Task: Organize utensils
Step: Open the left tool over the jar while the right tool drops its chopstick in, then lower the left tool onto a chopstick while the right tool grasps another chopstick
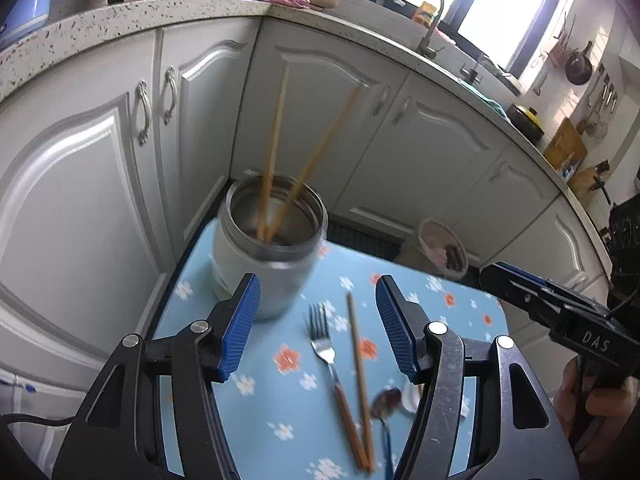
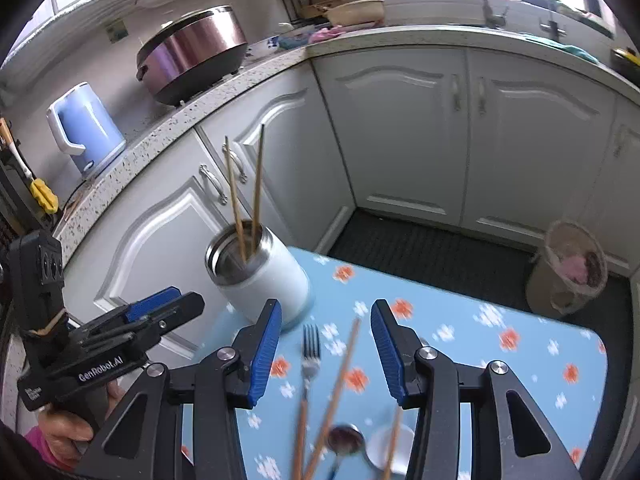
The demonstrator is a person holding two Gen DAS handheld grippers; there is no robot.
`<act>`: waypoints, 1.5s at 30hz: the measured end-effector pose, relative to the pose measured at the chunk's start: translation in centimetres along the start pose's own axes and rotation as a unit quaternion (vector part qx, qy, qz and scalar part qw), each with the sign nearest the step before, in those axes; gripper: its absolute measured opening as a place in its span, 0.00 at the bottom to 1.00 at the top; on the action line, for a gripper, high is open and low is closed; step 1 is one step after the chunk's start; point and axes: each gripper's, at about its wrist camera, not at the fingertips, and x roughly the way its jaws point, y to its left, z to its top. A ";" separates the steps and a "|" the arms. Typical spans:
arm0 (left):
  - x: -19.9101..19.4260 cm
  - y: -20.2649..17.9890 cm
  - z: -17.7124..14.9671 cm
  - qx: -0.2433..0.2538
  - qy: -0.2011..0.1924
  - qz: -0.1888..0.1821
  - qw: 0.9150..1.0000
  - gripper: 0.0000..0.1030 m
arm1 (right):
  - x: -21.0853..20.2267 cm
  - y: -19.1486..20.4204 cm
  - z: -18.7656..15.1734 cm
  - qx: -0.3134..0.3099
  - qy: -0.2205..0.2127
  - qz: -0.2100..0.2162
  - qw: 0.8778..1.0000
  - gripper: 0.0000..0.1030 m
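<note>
Left wrist view looks down on a light blue tabletop with a flower print. The left gripper has its blue ribbed fingers spread apart with nothing between them. Just past them stands a white steel-rimmed canister near the tabletop's far left corner, and two thin wooden chopsticks lean inside it. A silver fork with a brown wooden handle, a loose wooden chopstick and a shiny metal spoon lie flat on the tabletop, side by side. In the right wrist view the right gripper is the same: fingers apart, gripping nothing, hanging over the fork. A small white dish sits near the spoon.
</note>
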 end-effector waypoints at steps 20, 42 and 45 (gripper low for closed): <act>-0.2 -6.5 -7.6 0.040 0.056 0.035 0.997 0.60 | -7.0 -5.0 -10.9 0.046 -0.002 -0.058 0.997 0.56; 1.9 -3.5 -9.0 -0.007 0.111 0.003 0.994 0.60 | -4.7 -8.4 -15.2 0.055 0.057 -0.050 0.996 0.49; 2.5 -2.6 -9.1 -0.023 0.122 0.003 0.992 0.60 | -3.7 -7.4 -15.2 0.042 0.067 -0.034 0.996 0.46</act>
